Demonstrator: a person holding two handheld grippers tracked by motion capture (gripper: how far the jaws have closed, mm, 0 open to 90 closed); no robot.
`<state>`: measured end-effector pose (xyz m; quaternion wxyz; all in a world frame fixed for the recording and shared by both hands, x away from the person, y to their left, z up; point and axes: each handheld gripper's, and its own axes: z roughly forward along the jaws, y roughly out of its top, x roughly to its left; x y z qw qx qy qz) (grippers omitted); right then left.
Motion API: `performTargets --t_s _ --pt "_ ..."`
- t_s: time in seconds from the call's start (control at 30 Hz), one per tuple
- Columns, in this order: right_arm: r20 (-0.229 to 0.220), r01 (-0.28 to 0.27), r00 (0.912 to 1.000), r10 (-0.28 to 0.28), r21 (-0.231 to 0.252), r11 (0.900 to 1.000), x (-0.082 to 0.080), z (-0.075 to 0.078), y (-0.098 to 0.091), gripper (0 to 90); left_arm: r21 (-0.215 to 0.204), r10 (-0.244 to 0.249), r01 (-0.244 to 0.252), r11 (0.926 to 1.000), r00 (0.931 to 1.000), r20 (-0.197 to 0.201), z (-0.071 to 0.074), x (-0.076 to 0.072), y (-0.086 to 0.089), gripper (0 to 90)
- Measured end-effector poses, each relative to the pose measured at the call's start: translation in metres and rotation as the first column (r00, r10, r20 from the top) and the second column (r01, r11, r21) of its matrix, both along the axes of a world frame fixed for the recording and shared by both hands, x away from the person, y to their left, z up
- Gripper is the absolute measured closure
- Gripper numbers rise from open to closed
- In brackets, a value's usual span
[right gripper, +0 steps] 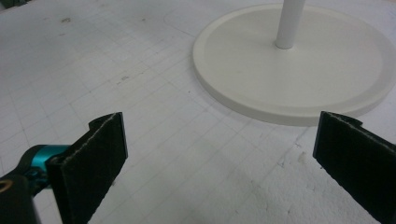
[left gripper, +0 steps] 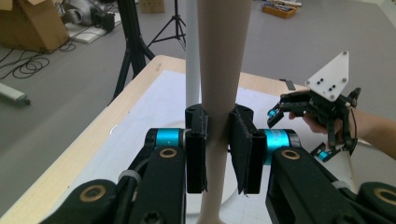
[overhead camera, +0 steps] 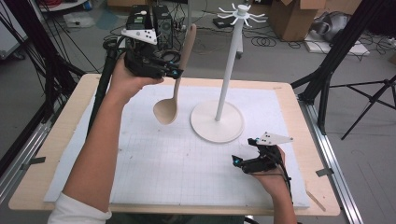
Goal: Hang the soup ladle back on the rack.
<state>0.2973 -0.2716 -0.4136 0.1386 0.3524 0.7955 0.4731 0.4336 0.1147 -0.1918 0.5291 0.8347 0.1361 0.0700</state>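
A pale wooden spoon [overhead camera: 176, 84] hangs upright above the white mat, bowl down, handle [left gripper: 220, 70] up. My left gripper [overhead camera: 173, 73] is shut on its handle, raised over the mat's far left; its pads [left gripper: 240, 149] press both sides of the handle. Just right of the spoon stands a white rack [overhead camera: 229, 60] with a round base [overhead camera: 217, 122] and hooked arms on top. My right gripper [overhead camera: 237, 162] rests low at the mat's near right, open, with nothing between its pads [right gripper: 95, 158]; the rack's base [right gripper: 299, 70] lies ahead of it.
The gridded white mat [overhead camera: 173, 158] covers a wooden table [overhead camera: 37, 177]. Black tripod legs [overhead camera: 327, 74] stand off the table's right, a dark pole [overhead camera: 105, 79] at its left. Boxes and cables lie on the floor beyond.
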Motion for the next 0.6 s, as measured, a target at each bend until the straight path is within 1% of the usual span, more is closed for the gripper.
performTargets --t_s 0.07,0.13,0.23,0.3,0.4,0.43,0.5,0.57,0.6 --pt "0.006 -0.004 1.0 0.004 -0.005 1.0 0.0 0.0 0.0 1.9 0.005 0.0 0.0 1.0 1.0 0.005 0.005 0.002 -0.004 76.5" --pt "-0.003 -0.005 1.0 0.005 -0.002 1.0 0.0 0.0 0.001 1.9 0.009 -0.008 0.008 0.9999 1.0 0.005 0.009 0.005 -0.007 76.5" --pt "0.007 -0.008 0.9999 0.008 -0.005 1.0 0.0 0.0 0.0 1.9 0.017 -0.014 0.014 0.9998 0.9999 0.006 0.015 0.009 -0.011 76.5" --pt "0.005 -0.006 1.0 0.006 -0.003 1.0 0.0 -0.001 0.0 1.9 0.01 -0.019 0.019 0.9998 0.9998 0.004 0.018 0.012 -0.014 76.5" --pt "-0.001 -0.005 1.0 0.005 -0.003 1.0 0.0 -0.002 0.0 1.9 0.004 -0.023 0.023 0.9997 0.9997 -0.013 0.019 0.02 -0.019 76.5" --pt "0.0 -0.005 1.0 0.005 -0.006 1.0 0.0 -0.002 0.0 1.9 0.01 -0.021 0.021 0.9997 0.9997 -0.015 0.02 0.021 -0.02 76.5" --pt "-0.004 -0.007 1.0 0.007 -0.007 0.9999 0.0 -0.002 0.0 1.9 0.017 -0.026 0.026 0.9995 0.9996 -0.011 0.022 0.023 -0.025 76.5" --pt "-0.001 -0.006 1.0 0.006 -0.003 1.0 0.0 -0.002 -0.001 1.9 0.014 -0.029 0.029 0.9995 0.9995 -0.013 0.022 0.024 -0.028 76.5" --pt "-0.001 -0.005 1.0 0.005 0.0 1.0 0.0 -0.002 -0.001 1.9 0.02 -0.032 0.032 0.9993 0.9994 -0.012 0.022 0.024 -0.029 76.5"
